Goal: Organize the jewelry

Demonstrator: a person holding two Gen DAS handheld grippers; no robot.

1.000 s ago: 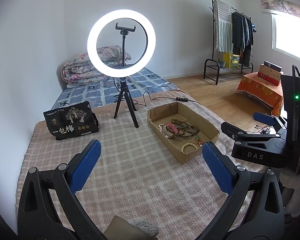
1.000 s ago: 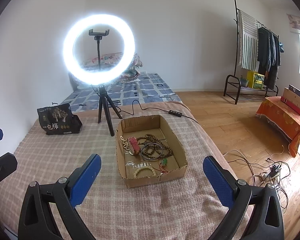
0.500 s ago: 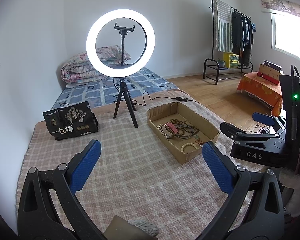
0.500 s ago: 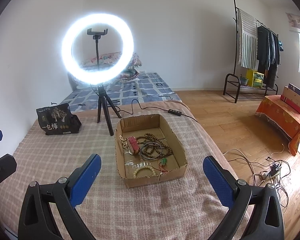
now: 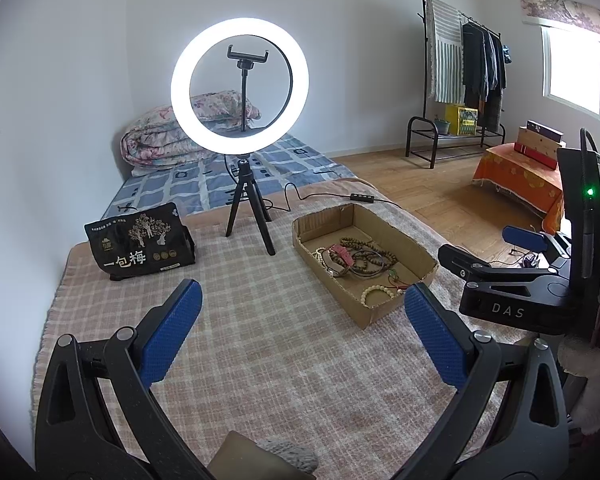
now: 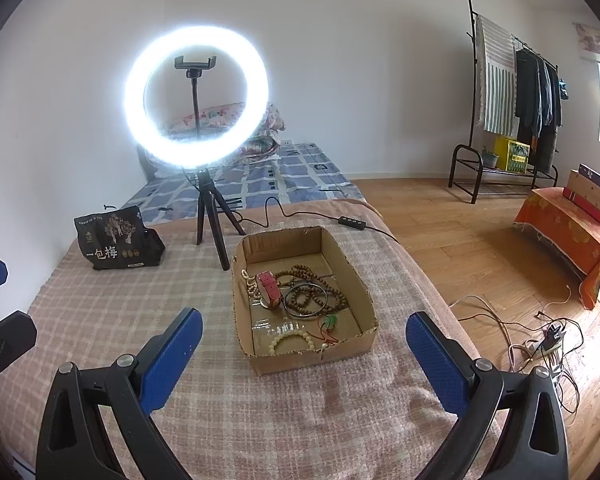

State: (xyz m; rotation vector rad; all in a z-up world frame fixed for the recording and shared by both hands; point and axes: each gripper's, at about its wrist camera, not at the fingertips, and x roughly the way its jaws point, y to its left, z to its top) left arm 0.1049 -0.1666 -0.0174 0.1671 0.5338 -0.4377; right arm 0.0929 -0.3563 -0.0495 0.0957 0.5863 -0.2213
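Note:
A shallow cardboard box (image 6: 360, 280) (image 5: 424, 252) lies on the checked blanket. Inside it are brown bead strands (image 6: 316, 292), a dark bangle (image 6: 305, 312), a red pouch (image 6: 269, 285), a pale bead bracelet (image 6: 294, 338) (image 5: 376, 292) and a green pendant on red cord (image 6: 330, 322). My right gripper (image 6: 300, 354) hovers open just in front of the box, nothing between its blue pads. My left gripper (image 5: 300, 322) is open too, above the blanket left of the box. The right gripper's body (image 5: 512, 284) shows at the right of the left wrist view.
A lit ring light on a black tripod (image 6: 198, 100) stands behind the box, its cable (image 6: 352, 222) trailing right. A black printed bag (image 6: 112, 240) sits at the back left. Right of the bed, loose wires (image 6: 540, 340) lie on the wooden floor.
Both views have shifted only slightly; the right gripper has edged a little closer to the box. Both grippers stay open and the jewelry has not moved.

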